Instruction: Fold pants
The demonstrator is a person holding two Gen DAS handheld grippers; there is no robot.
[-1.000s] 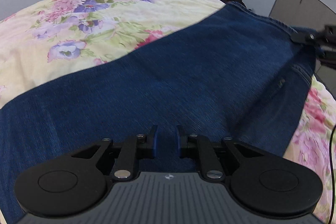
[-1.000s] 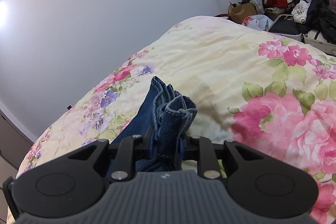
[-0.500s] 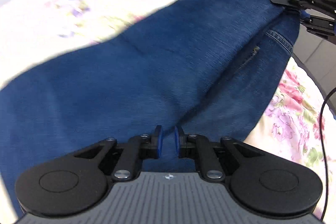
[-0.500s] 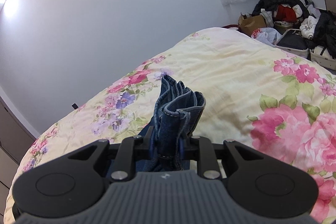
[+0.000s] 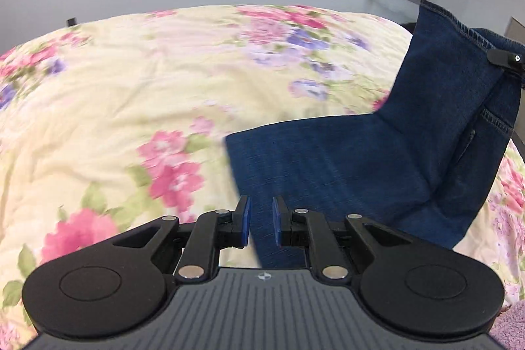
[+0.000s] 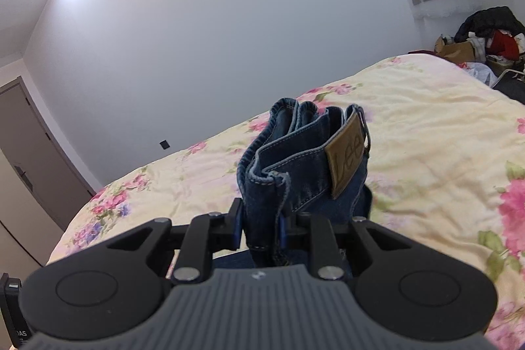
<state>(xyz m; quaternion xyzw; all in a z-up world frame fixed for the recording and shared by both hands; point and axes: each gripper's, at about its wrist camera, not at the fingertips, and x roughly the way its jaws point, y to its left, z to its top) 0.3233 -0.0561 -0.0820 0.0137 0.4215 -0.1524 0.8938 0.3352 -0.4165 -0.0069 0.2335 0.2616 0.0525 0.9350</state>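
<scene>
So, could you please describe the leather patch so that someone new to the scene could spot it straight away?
Start at the floral bedspread covering the bed, then find the bunched waistband of the blue jeans rising from the right tongs. On its right side sits the leather patch, the only tan piece on blue denim, stamped "Lee".

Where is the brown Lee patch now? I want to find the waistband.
In the right wrist view, the brown Lee patch sits on the bunched waistband of the jeans, just above and right of the right gripper clamping it, over the floral bedspread.
</scene>
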